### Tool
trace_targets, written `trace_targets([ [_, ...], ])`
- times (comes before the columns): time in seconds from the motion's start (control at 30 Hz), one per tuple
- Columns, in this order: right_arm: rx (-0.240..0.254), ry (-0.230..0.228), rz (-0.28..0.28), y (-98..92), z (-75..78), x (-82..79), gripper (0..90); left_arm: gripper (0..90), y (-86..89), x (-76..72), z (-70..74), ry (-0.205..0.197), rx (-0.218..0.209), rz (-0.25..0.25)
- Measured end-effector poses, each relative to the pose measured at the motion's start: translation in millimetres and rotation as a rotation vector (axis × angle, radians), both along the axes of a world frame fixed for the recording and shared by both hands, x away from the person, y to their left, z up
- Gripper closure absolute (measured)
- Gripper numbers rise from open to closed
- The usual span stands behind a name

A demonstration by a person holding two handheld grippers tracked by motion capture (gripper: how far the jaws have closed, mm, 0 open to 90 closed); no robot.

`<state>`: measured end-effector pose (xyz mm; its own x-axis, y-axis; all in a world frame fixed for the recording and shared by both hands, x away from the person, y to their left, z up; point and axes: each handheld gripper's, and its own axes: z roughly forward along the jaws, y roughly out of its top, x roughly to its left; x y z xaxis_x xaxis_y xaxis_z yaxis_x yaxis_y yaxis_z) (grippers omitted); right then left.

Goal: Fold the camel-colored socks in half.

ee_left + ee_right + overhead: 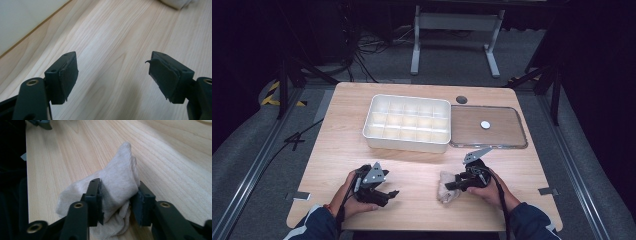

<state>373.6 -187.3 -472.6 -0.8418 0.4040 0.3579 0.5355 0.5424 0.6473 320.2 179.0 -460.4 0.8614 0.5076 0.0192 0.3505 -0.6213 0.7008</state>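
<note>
A crumpled beige fabric sock (117, 185) lies on the light wooden table (337, 145) near its front edge, pinched between the pads of the right gripper (117, 202). The left gripper (113, 72) hangs empty nearby, jaws wide apart. Beyond stands a white compartmented plastic organiser box (408, 122). The pick-up seems under way; next comes lifting the sock towards a compartment.

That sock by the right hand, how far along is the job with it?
Early. Done: the lid lies beside the open tray. In hand: the right gripper pinches the sock on the table; the left gripper is open, holding nothing. Left, probably: putting the sock in the tray.
</note>
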Motion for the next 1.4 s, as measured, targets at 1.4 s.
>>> trace_targets([
  [1.4, -0.008, -0.296, -0.056, -18.5, 44.2, -17.8, 73.2, 12.9, 19.7, 16.4, -22.8, 0.037, -0.001, 0.085],
])
